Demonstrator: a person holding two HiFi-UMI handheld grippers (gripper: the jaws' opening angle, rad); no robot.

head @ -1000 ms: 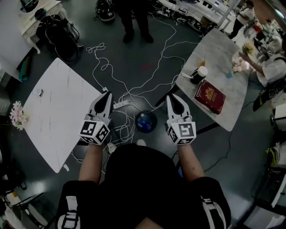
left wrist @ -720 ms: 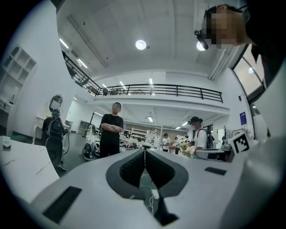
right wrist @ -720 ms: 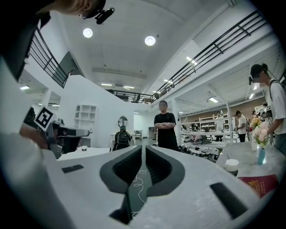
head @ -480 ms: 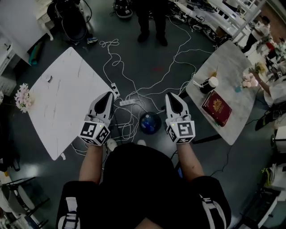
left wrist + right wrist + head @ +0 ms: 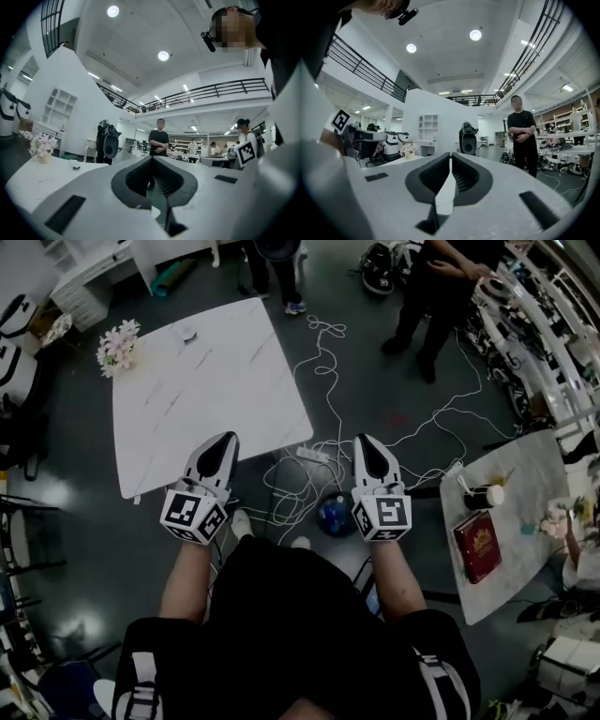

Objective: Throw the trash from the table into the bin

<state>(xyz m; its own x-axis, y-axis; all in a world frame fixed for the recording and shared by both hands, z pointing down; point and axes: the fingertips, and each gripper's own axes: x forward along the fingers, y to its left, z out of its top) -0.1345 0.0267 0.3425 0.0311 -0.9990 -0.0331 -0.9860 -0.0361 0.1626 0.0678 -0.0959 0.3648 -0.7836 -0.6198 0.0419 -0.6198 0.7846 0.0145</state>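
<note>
The only loose small thing on the white table (image 5: pixel 211 390) is a pale scrap (image 5: pixel 188 334) close to its far edge, too small to tell what it is. A pot of pink flowers (image 5: pixel 118 345) stands on the far left corner of that table, near the scrap but apart from it. The rest of the top is bare marble.

The left gripper (image 5: pixel 223 442) hangs over the table's near edge, well short of the scrap. Its jaws are closed tip to tip with nothing between them. The right gripper (image 5: pixel 371 444) is level with it over the floor, past the table's near right corner, and its jaws are likewise pressed together and empty.

On the floor between the grippers, just beside the right one, sits a round dark-blue bin (image 5: pixel 336 514). White cables (image 5: pixel 323 381) loop across the floor around it, running to a power strip (image 5: pixel 312 454) off the table's near right corner. To the right stands a second table (image 5: pixel 525 521), carrying a dark cup (image 5: pixel 483 496) and a red book (image 5: pixel 478 545). A person in black (image 5: pixel 436 292) stands beyond the cables.
</note>
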